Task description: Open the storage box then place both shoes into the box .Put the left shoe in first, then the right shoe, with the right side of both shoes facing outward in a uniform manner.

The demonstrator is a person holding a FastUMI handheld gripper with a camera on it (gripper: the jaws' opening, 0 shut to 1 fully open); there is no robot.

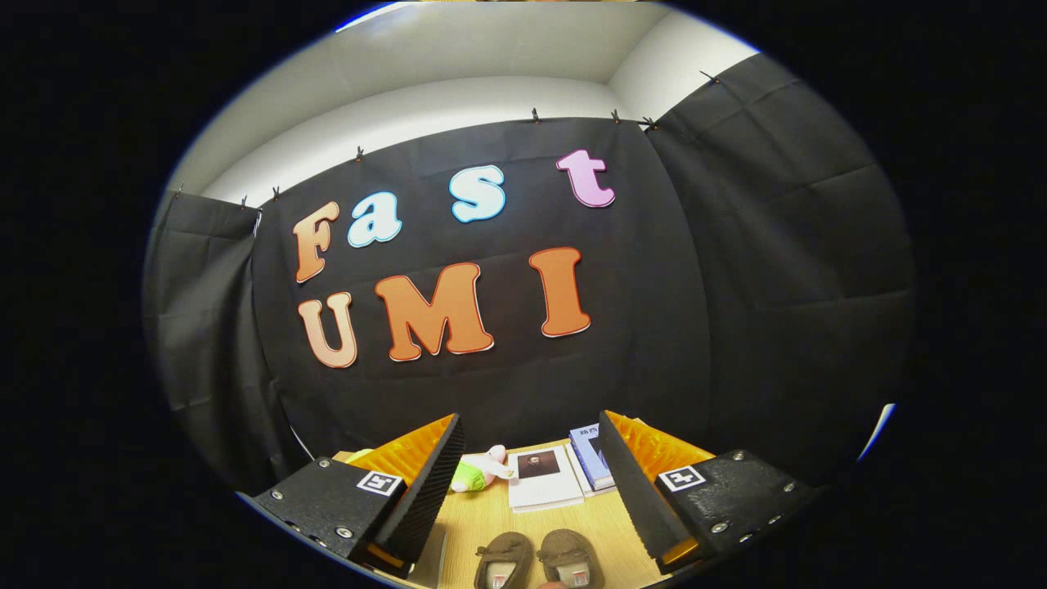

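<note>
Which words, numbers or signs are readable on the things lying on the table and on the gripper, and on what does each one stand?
Nothing can be read with certainty.
Blue book: small print on the cover, too blurred to read.
White book: a dark picture on the cover, no legible words.
Shoes: pale tags inside, too small to read.
Gripper, open: square black-and-white markers near both fingers, a pattern without words.

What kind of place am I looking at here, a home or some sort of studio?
Most likely a staged recording booth, not a home: black cloth is clipped up as walls, and a wooden table holds props: a pair of brown shoes, books and a plush toy. The open gripper holds nothing.
</note>
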